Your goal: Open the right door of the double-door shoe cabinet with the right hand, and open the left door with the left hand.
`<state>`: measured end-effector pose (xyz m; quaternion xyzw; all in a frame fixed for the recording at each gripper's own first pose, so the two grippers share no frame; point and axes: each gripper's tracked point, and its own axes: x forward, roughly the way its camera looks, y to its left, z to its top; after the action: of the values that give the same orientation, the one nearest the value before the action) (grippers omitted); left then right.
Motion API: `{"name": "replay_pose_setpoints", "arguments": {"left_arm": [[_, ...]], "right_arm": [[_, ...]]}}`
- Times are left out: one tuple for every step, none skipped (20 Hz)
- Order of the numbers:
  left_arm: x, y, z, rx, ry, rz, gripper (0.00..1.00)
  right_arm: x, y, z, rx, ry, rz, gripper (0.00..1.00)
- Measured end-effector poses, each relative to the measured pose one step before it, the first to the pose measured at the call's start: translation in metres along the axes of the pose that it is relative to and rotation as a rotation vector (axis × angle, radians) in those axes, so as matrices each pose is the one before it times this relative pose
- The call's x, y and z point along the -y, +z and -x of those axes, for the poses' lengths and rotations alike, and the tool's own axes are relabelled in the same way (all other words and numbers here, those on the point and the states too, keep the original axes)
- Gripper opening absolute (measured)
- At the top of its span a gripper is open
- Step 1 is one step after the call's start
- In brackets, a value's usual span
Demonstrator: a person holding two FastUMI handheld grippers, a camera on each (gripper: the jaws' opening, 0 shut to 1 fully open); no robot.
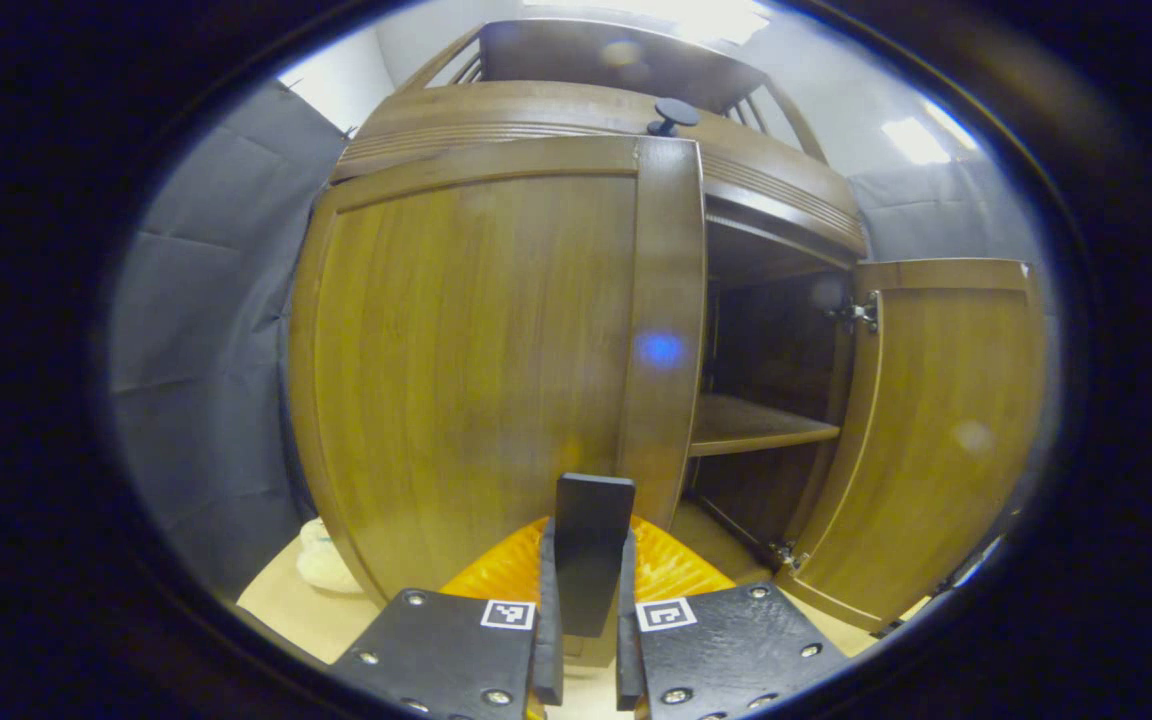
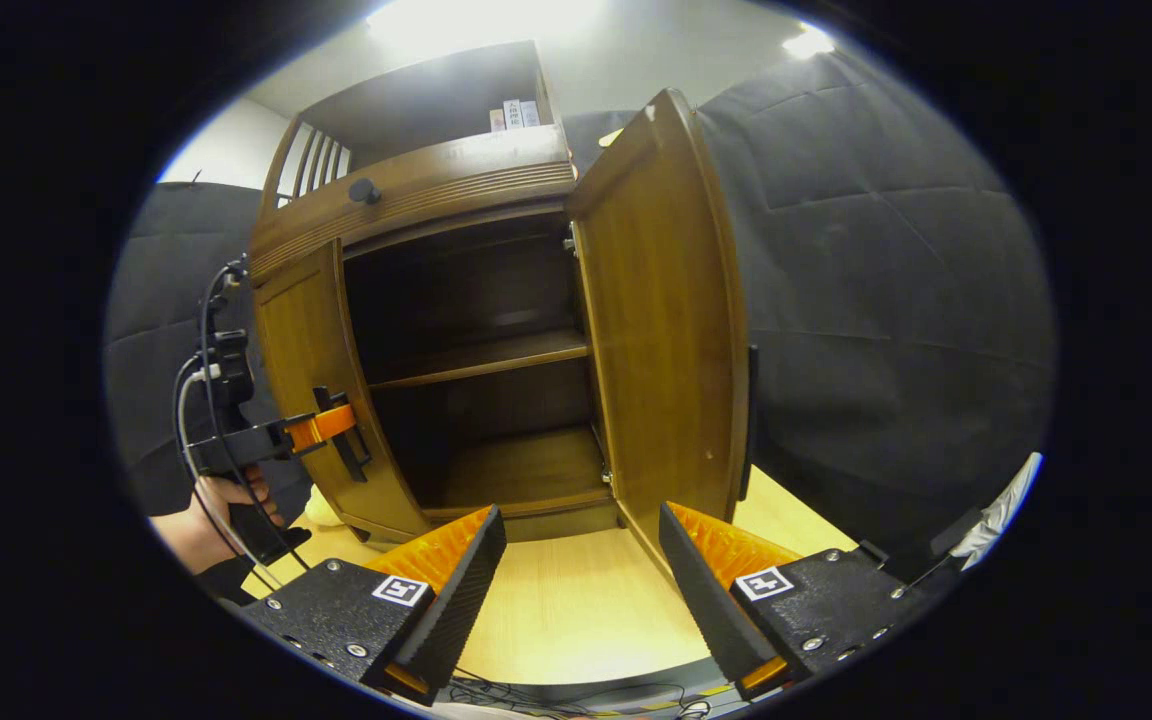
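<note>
The right door point(image 2: 661, 330) of the shoe cabinet point(image 2: 416, 190) already stands swung wide, just ahead of the right gripper point(image 2: 581, 560), whose jaws are spread apart and hold nothing. The left door point(image 1: 476, 360) is closed, or very nearly so, and fills the space straight ahead of the left gripper point(image 1: 586, 570), whose jaws are clamped on the door's dark handle point(image 1: 591, 545). In the right gripper view that left gripper point(image 2: 341, 435) shows farther off, held by a hand point(image 2: 201, 520) and pinching the handle at the door's free edge. The step in hand appears to be opening the left door. To do it well, keep the grip firm, pull back along an arc about the hinges on the door's far side, and let the wrist turn with the door so the handle does not slip.
</note>
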<state>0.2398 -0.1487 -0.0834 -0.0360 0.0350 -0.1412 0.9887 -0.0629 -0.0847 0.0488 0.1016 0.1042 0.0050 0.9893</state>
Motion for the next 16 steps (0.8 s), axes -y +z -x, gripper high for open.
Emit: {"name": "replay_pose_setpoints", "arguments": {"left_arm": [[-0.00153,-0.00018,0.00255,0.00141,-0.00377,-0.00046,0.29],[-0.00054,0.00156,0.00086,0.00037,-0.00136,0.00342,0.15],[-0.00020,0.00153,0.00076,-0.00026,-0.00080,0.00509,0.15],[-0.00046,0.00122,0.00088,0.00110,-0.00023,0.00292,0.15],[-0.00049,0.00151,-0.00007,0.00142,-0.00210,-0.00462,0.15],[-0.00084,0.00153,0.00130,0.00312,-0.00154,-0.00013,0.29],[-0.00009,0.00210,0.00030,0.00245,-0.00211,0.00037,0.22],[-0.00015,0.00102,-0.00009,0.00136,-0.00057,0.00075,0.22],[0.00044,-0.00025,-0.00006,0.00332,0.00049,0.00403,0.22],[0.00002,-0.00091,0.00083,0.00052,0.00020,0.00400,0.22],[-0.00010,0.00102,0.00034,0.00138,0.00021,0.00353,0.22],[-0.00043,-0.00030,0.00066,0.00166,0.00152,0.00362,0.22],[-0.00019,0.00117,-0.00028,-0.00094,0.00268,0.00380,0.22],[-0.00093,-0.00060,0.00030,-0.00021,0.00279,0.00307,0.22],[-0.00026,0.00029,-0.00018,0.00052,0.00379,0.00246,0.22],[-0.00053,0.00085,0.00047,0.00286,0.00353,0.00179,0.22]], "right_arm": [[-0.00721,-0.00068,-0.00227,-0.00047,0.00761,-0.01328,0.95],[-0.00712,-0.00160,-0.00086,-0.00205,0.01013,-0.00861,0.96],[-0.00500,0.00054,-0.00101,0.00000,0.00709,0.00124,0.95],[-0.00373,0.00167,-0.00091,0.00411,0.00350,0.01001,0.96],[-0.00416,0.00234,-0.00094,0.00510,0.00210,0.01385,0.92],[-0.00378,0.00136,-0.00240,0.00293,0.00450,0.01303,0.96],[-0.00315,0.00080,-0.00111,0.00201,0.00560,0.01091,0.95],[-0.00327,-0.00056,-0.00220,0.00285,0.00638,0.00816,0.95],[-0.00327,0.00004,-0.00118,0.00008,0.00794,0.00573,0.95],[-0.00362,0.00024,-0.00350,-0.00257,0.00819,0.00555,0.95],[-0.00297,-0.00044,-0.00304,-0.00462,0.00684,0.00434,0.95],[-0.00338,-0.00086,-0.00301,-0.00432,0.00889,0.00206,0.92],[-0.00431,0.00023,-0.00194,-0.00216,0.01157,0.00042,0.92],[-0.00433,-0.00012,-0.00153,-0.00015,0.01249,0.00313,0.95],[-0.00127,-0.00202,-0.00297,-0.00185,0.01257,0.00697,0.95],[-0.00356,0.00079,-0.00374,-0.00235,0.01122,0.00893,0.96]]}}
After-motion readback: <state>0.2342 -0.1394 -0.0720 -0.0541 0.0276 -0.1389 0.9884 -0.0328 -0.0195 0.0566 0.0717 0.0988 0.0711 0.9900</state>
